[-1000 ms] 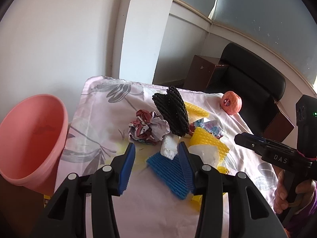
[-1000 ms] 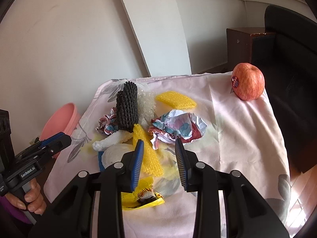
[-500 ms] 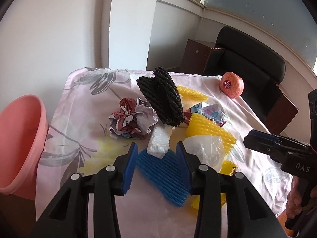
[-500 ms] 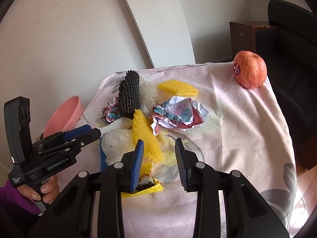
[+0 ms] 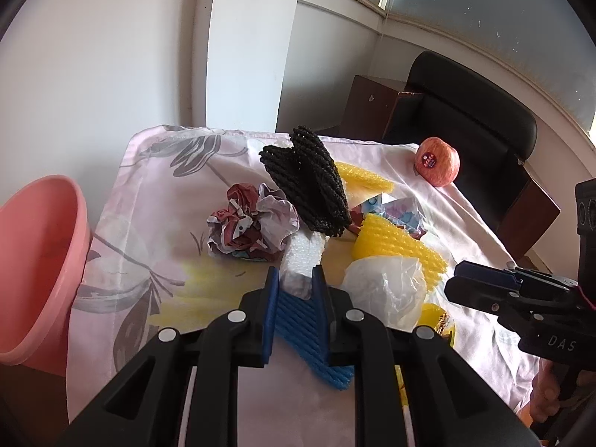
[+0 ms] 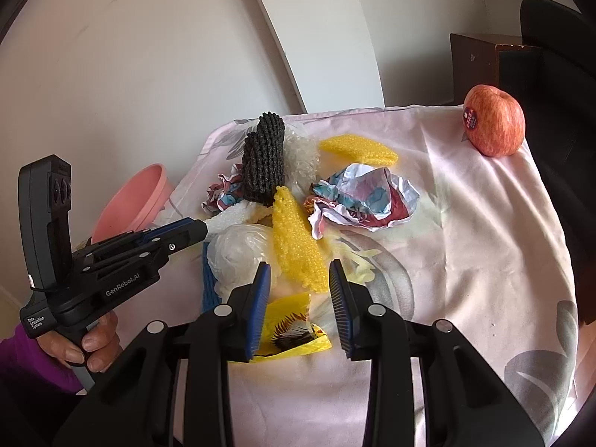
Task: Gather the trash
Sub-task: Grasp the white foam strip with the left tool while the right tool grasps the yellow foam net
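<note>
The left gripper [image 5: 294, 290] is closing its jaws, and between them lie the near end of a white foam-net sleeve [image 5: 303, 257] and the top of a ribbed blue foam net [image 5: 309, 324] underneath; from here I cannot tell whether the pads already press on either piece. To do this pick well, let the jaws finish closing before lifting, and check which piece they took, since soft netting squashes and slips easily. Lift straight up and slowly, because the white sleeve runs back under the black foam net [image 5: 309, 182] and beside the crumpled printed paper ball [image 5: 253, 223], so a fast pull could drag those along. The pink plastic basin [image 5: 37, 260] stands off the table's left edge, probably where the trash goes. The right gripper [image 6: 298, 301] hovers partly open and empty over a yellow wrapper [image 6: 290, 327]; it should wait, clear of the left one's path.
</note>
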Demonstrator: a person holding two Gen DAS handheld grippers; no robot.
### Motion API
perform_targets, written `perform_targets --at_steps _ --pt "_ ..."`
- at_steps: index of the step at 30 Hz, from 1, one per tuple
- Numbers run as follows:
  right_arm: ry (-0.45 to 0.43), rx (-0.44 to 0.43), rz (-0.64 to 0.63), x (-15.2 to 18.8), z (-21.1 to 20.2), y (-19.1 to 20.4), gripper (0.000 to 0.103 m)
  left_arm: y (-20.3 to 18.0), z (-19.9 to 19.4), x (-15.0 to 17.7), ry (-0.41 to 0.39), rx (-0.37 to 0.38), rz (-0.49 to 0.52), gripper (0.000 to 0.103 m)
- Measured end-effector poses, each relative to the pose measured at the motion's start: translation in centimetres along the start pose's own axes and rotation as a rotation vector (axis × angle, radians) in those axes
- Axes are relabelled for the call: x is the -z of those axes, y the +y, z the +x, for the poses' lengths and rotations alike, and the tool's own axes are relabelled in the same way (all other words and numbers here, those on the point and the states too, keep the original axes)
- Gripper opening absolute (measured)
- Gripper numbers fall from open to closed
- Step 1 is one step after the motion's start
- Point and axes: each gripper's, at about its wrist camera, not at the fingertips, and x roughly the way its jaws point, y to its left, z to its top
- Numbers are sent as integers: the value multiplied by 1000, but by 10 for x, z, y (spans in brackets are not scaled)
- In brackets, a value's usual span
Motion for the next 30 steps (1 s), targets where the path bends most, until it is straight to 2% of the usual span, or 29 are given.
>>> perform_targets --at_steps 10,16,18,19,21,30 --pt "-36 43 -37 -9 12 7 33 1 -26 4 -37 22 -2 17" --pt "-31 35 -27 -8 18 7 33 4 -37 7 -46 30 -11 17" --pt "-36 35 -22 -7 16 7 25 4 -42 8 -54 35 -9 17" --pt "-35 36 -21 -7 16 8 17 4 -44 8 -58 38 -8 17" --pt "-40 40 -19 -7 13 7 11 4 -48 8 -66 40 -8 17" --pt "-110 62 -12 -5 -18 8 10 8 -69 10 -114 55 -15 17"
